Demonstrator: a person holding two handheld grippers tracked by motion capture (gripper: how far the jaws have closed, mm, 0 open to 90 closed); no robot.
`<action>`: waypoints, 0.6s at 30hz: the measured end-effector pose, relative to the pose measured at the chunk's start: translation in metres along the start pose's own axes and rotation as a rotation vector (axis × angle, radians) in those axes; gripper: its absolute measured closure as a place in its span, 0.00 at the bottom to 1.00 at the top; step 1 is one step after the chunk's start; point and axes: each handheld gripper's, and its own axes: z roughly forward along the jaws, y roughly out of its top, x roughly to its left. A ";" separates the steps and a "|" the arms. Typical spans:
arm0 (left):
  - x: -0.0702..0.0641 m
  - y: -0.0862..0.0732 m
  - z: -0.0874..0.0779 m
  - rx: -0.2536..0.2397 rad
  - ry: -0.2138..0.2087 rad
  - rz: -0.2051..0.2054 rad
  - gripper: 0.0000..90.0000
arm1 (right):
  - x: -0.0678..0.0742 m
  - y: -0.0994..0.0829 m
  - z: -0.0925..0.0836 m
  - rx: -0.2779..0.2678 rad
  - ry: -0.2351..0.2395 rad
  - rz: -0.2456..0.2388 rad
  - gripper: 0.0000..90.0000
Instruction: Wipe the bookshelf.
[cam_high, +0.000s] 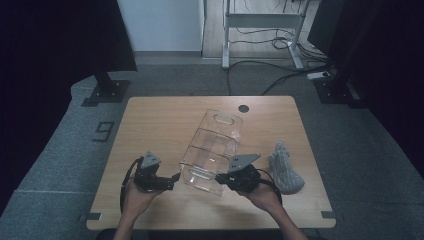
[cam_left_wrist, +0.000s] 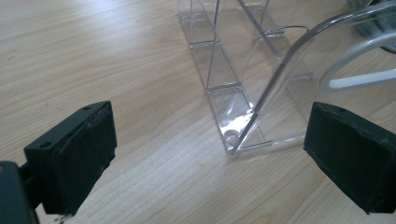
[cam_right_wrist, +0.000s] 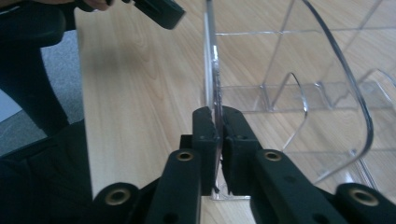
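Note:
A clear plastic container (cam_high: 212, 150) with inner dividers and cut-out handles lies on the wooden table (cam_high: 165, 115), running from the middle toward the near edge. My right gripper (cam_high: 220, 178) is at the container's near right corner. In the right gripper view it (cam_right_wrist: 218, 126) is shut on the thin upright edge of a clear wall (cam_right_wrist: 212, 70). My left gripper (cam_high: 175, 177) is just left of the near left corner. In the left gripper view its jaws (cam_left_wrist: 210, 158) stand wide open, level with the container's bottom corner (cam_left_wrist: 243, 130) and apart from it.
A grey knitted piece (cam_high: 285, 170) lies on the table right of the container, close behind my right hand. A round cable hole (cam_high: 243, 108) sits near the table's far edge. Cables and a desk frame stand on the floor beyond.

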 end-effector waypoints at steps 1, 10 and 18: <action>0.000 0.000 0.000 -0.003 -0.002 -0.001 0.03 | 0.001 0.001 -0.001 0.000 0.002 -0.005 0.88; -0.001 0.000 0.003 -0.012 -0.010 0.005 0.05 | -0.024 -0.011 -0.040 -0.026 -0.032 0.077 0.64; -0.009 0.002 0.019 0.008 -0.028 0.032 0.06 | -0.050 -0.021 -0.019 0.011 -0.130 0.122 0.57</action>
